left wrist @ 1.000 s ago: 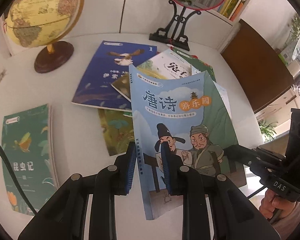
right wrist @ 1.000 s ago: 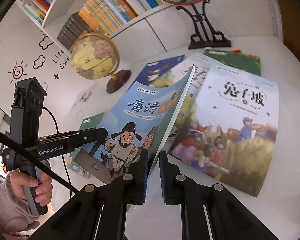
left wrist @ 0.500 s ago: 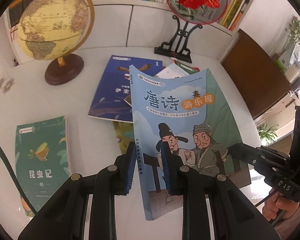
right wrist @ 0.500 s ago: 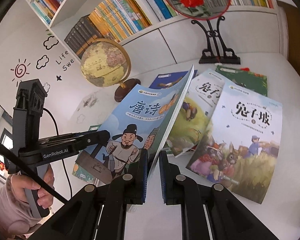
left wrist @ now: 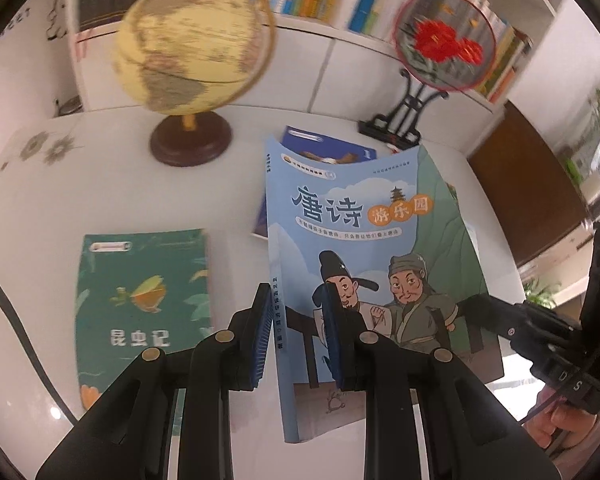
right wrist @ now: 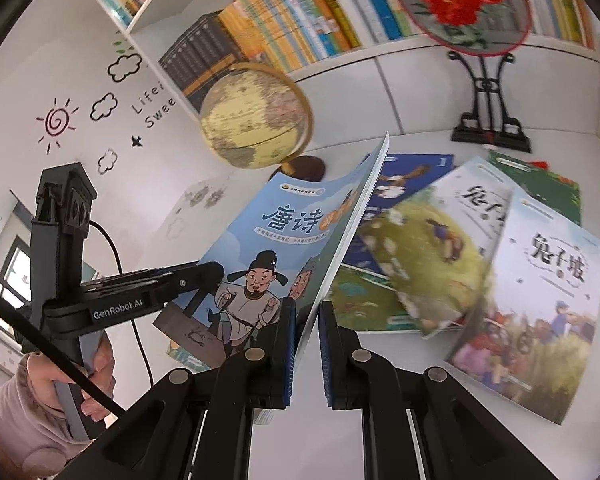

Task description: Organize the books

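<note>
Altogether two hand-held grippers [left wrist: 296, 332] [right wrist: 306, 344], one blue book [left wrist: 364, 248]

We log the left wrist view close above the white table [left wrist: 100, 184], angled down toward the shelves; right wrist view likewise, from the opposite side; both share the blue book [left wrist: 364, 264], globe [right wrist: 256, 116], shelves.

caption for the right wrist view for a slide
Both grippers hold a light blue illustrated paperback raised above scattered picture books on a white table.
</note>
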The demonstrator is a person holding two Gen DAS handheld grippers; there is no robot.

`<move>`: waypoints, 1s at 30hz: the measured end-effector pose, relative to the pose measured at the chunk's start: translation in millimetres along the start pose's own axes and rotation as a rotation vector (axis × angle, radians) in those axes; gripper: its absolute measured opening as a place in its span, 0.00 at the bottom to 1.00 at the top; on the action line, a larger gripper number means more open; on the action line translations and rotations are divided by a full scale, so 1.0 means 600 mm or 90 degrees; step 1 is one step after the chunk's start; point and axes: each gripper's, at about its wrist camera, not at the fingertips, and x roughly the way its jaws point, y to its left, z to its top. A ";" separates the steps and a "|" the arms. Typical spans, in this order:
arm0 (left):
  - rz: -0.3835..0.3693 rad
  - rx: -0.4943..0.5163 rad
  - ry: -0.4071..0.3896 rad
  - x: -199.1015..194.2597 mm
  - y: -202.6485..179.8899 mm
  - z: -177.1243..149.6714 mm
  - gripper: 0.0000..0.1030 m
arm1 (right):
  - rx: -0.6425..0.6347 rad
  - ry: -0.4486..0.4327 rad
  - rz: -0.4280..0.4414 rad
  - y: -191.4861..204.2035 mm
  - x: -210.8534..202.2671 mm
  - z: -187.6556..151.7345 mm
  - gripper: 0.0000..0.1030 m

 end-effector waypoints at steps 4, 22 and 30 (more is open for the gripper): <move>0.014 -0.009 -0.008 -0.017 0.037 -0.001 0.20 | -0.012 0.006 0.010 0.034 0.019 0.008 0.11; 0.054 -0.097 -0.021 -0.066 0.207 -0.033 0.20 | -0.069 0.063 0.046 0.176 0.137 0.015 0.11; 0.063 -0.135 -0.009 -0.060 0.253 -0.057 0.20 | -0.080 0.084 0.057 0.212 0.176 0.008 0.11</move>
